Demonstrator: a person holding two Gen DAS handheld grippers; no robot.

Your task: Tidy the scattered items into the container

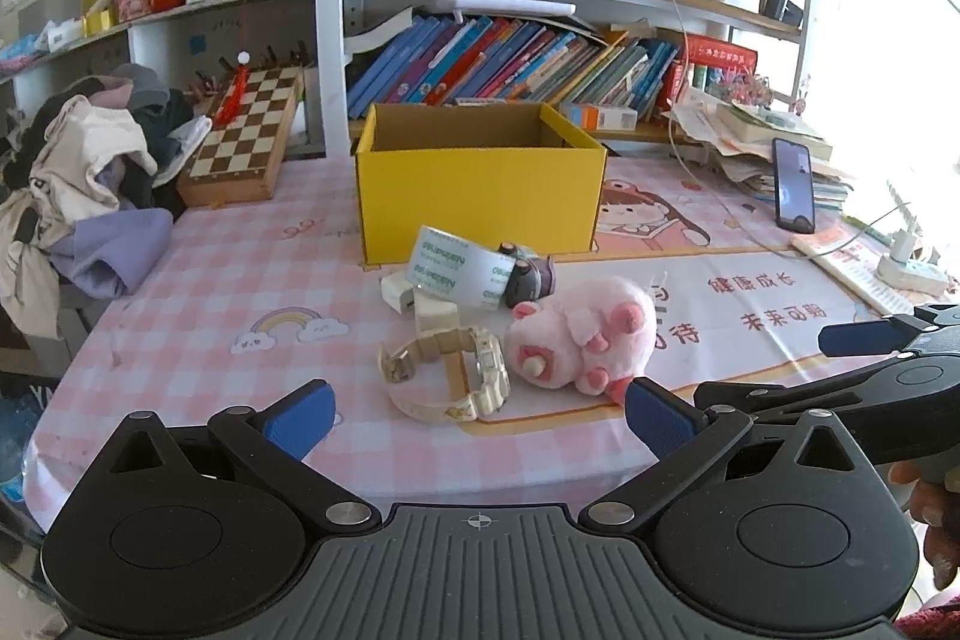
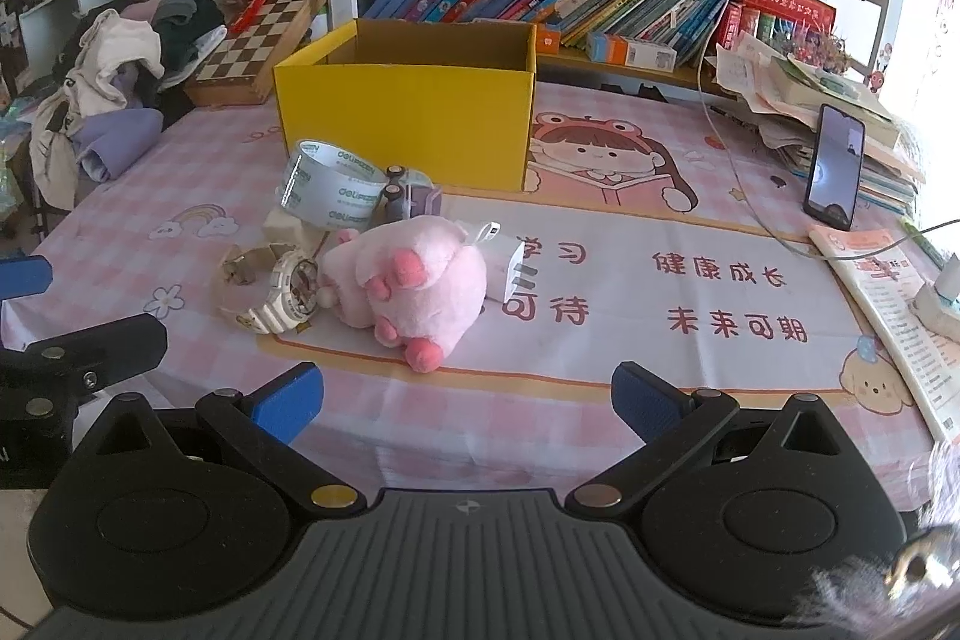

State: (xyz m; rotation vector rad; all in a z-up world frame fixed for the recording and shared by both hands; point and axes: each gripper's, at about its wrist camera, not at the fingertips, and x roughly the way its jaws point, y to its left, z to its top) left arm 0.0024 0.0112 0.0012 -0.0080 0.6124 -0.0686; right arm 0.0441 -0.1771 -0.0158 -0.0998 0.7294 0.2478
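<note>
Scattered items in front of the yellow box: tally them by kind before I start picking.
Tape roll: 1
Wristwatch: 1
Pink plush toy: 1
White charger plugs: 2
Small purple-grey toy: 1
Cream block under the tape: 1
Total: 7; the yellow box shows nothing inside yet.

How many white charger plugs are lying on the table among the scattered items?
2. One charger plug lies behind the pink plush toy, prongs showing. Another white plug sits under the tape roll, left of the pile. More may be hidden under the tape.

Chessboard [image 1: 243,133] beside clothes pile [image 1: 84,184]; phone [image 2: 834,166] propped against papers; leaning books [image 1: 510,61]
</note>
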